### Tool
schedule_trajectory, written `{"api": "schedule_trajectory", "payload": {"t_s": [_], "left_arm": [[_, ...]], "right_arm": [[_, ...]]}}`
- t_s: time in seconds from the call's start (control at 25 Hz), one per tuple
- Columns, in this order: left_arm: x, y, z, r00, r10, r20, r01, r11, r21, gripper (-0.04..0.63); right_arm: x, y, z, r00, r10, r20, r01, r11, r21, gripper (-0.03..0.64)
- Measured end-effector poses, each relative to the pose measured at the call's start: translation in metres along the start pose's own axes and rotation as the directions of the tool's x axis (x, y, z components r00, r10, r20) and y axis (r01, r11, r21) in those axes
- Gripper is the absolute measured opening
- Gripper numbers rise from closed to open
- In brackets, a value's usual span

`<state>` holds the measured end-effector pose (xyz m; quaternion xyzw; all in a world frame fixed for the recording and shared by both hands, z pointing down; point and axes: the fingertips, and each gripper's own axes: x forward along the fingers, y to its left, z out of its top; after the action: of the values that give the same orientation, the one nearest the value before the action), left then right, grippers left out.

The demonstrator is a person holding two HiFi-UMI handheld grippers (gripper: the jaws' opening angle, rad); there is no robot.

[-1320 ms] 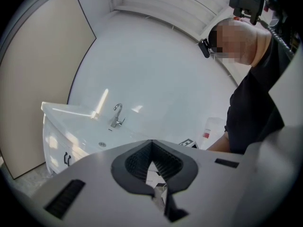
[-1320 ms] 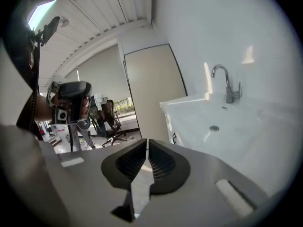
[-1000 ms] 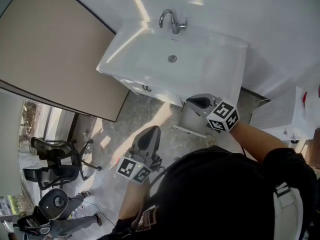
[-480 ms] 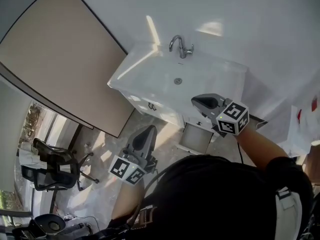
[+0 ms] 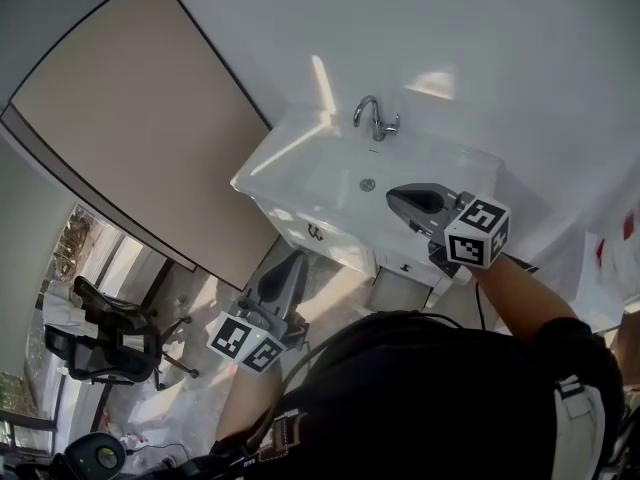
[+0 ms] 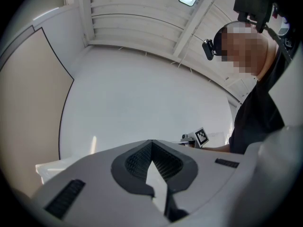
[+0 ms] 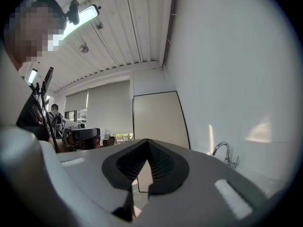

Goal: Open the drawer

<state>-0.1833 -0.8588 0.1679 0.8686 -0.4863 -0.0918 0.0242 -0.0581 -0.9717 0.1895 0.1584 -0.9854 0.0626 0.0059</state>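
Right gripper (image 5: 396, 197) closed, empty, drawer (image 5: 398, 290) only in head view

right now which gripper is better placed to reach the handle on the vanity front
Left, probably. In the head view the left gripper, shut, sits in front of the vanity near the dark handle; the right gripper, also shut, hangs over the sink basin, beyond that front.
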Motion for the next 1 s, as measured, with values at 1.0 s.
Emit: {"api": "schedule_trajectory", "payload": {"t_s": [1.0], "left_arm": [[-0.027, 0.018, 0.018, 0.997, 0.073, 0.032, -0.073, 0.997, 0.020, -0.009]], "right_arm": [[0.025, 0.019, 0.001, 0.998, 0.056, -0.015, -0.057, 0.996, -0.076, 0.000]]}}
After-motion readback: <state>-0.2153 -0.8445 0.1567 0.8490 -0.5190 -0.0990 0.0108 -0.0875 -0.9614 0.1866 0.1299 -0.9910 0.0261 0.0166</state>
